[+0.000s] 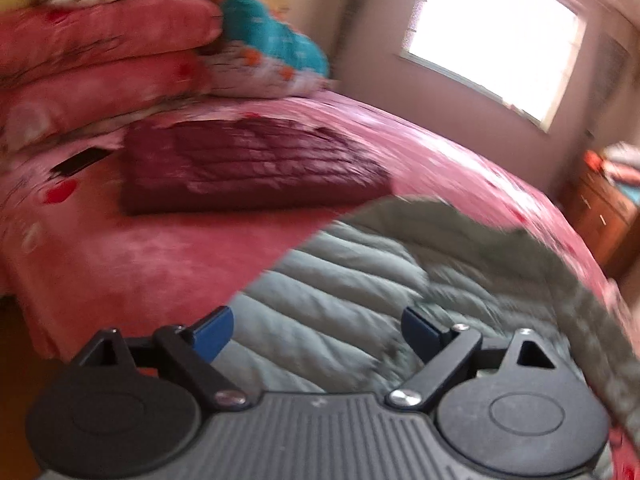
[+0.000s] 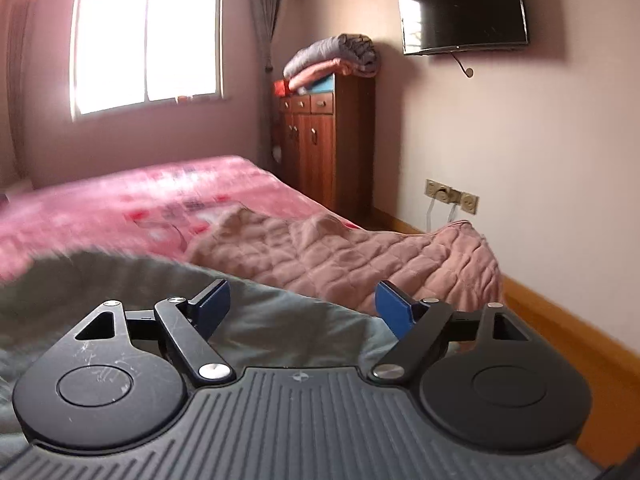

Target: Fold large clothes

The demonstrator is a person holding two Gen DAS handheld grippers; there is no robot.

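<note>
A grey quilted jacket (image 1: 352, 280) lies on the pink bed (image 1: 140, 264); it also shows in the right wrist view (image 2: 280, 312). My left gripper (image 1: 318, 330) is open just above the jacket, holding nothing. My right gripper (image 2: 302, 304) is open above the jacket's grey cloth, holding nothing. A folded maroon jacket (image 1: 248, 168) lies farther back on the bed. A dusty-pink quilted garment (image 2: 360, 248) lies crumpled at the bed's right edge, beyond the right gripper.
Stacked pink quilts (image 1: 100, 52) and a teal and orange pillow (image 1: 268, 44) sit at the bed's head. A wooden cabinet (image 2: 328, 140) with folded blankets (image 2: 332, 60) stands by the wall. A TV (image 2: 464, 8) hangs above. Wooden floor (image 2: 560, 332) runs to the right.
</note>
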